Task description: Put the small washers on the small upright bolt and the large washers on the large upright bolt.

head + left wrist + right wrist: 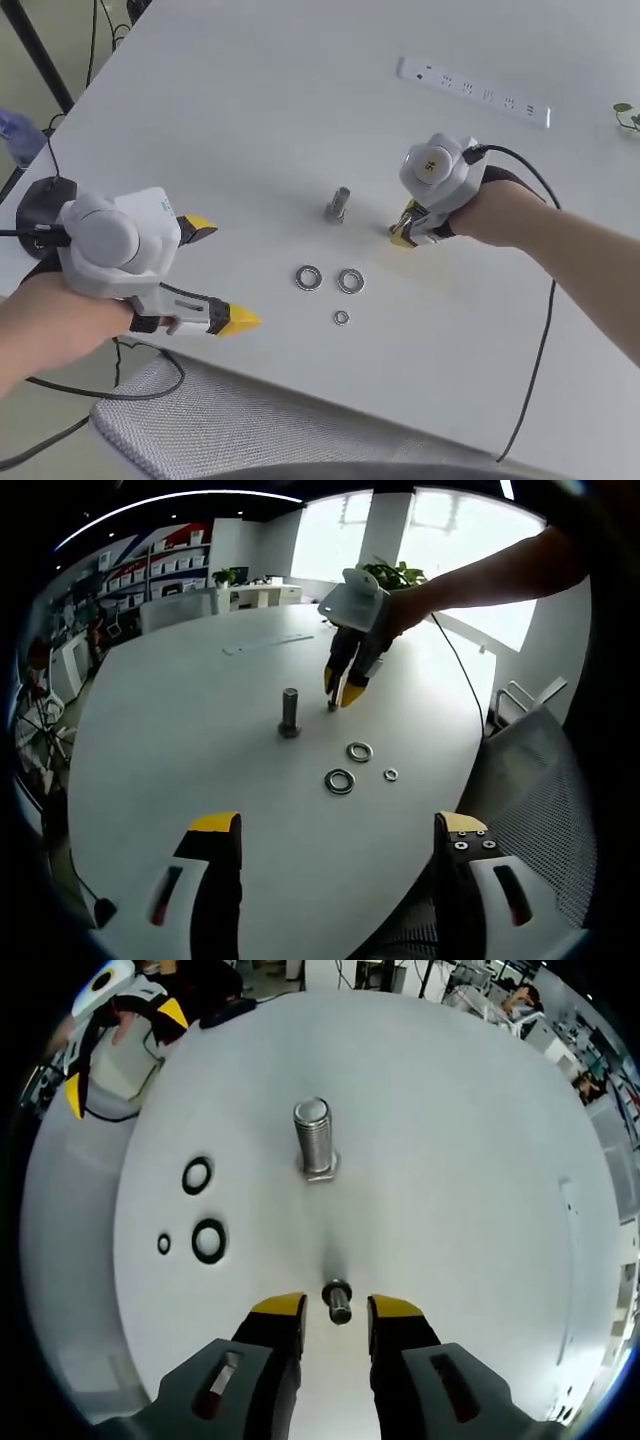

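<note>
3 washers (340,281) beside large bolt (339,204), power strip (472,91) beyond

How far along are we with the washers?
Nothing done yet: the large bolt and small bolt look bare. The right gripper has its jaws either side of the small bolt, not gripping; the left gripper is open, empty. Left: two large washers and the small washer.

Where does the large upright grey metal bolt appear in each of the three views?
Head view: the large grey bolt stands near centre, left of the right gripper.
Left gripper view: the bolt is just left of centre.
Right gripper view: the bolt is above centre.
Shared landmark: two large steel washers.
</note>
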The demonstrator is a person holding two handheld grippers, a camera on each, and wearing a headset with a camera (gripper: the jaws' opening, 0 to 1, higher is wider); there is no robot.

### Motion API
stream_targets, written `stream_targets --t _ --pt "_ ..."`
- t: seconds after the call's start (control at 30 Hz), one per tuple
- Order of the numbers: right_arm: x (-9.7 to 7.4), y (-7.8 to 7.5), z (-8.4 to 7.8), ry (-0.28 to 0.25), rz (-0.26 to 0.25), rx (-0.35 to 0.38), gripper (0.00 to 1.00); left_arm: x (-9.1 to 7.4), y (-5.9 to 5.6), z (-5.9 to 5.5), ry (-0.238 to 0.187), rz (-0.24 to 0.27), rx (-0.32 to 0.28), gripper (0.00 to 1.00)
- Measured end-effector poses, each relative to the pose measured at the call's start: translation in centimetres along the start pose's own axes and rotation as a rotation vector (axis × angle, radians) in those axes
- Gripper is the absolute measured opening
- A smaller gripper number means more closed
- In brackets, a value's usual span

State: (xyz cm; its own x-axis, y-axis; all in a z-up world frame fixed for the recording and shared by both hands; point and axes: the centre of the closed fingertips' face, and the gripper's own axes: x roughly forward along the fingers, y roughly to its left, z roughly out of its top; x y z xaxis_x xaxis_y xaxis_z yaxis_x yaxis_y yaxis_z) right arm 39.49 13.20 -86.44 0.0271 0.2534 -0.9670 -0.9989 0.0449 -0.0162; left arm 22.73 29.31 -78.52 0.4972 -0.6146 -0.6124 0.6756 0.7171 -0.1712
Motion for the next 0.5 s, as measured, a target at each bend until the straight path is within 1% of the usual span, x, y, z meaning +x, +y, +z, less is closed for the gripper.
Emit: stream_targets --t 0.07,0.2,0.3,0.4,0.5 --pt "-0.1 -0.1 0.1 -0.005 -0.001 0.003 0.26 0.0 0.1 0.3 -0.013 0.002 0.003 0.79" --pt "-0.4 -0.3 0.2 -0.014 -0.007 0.008 0.26 -0.1 0.3 0.7 -0.016 0.008 0.010 0.80" --pt "-1.3 -0.2 0.5 -0.018 -0.008 0.011 0.26 -0.1 0.5 1.1 -0.029 0.012 0.021 0.83" --pt "-2.2 -0.2 0.8 -0.024 -0.018 0.012 0.26 -0.1 0.4 1.1 -0.030 0.005 0.030 0.84" --pt "-2.3 -0.5 0.9 -0.034 -0.029 0.020 0.26 0.0 0.3 1.2 -0.034 0.003 0.046 0.88"
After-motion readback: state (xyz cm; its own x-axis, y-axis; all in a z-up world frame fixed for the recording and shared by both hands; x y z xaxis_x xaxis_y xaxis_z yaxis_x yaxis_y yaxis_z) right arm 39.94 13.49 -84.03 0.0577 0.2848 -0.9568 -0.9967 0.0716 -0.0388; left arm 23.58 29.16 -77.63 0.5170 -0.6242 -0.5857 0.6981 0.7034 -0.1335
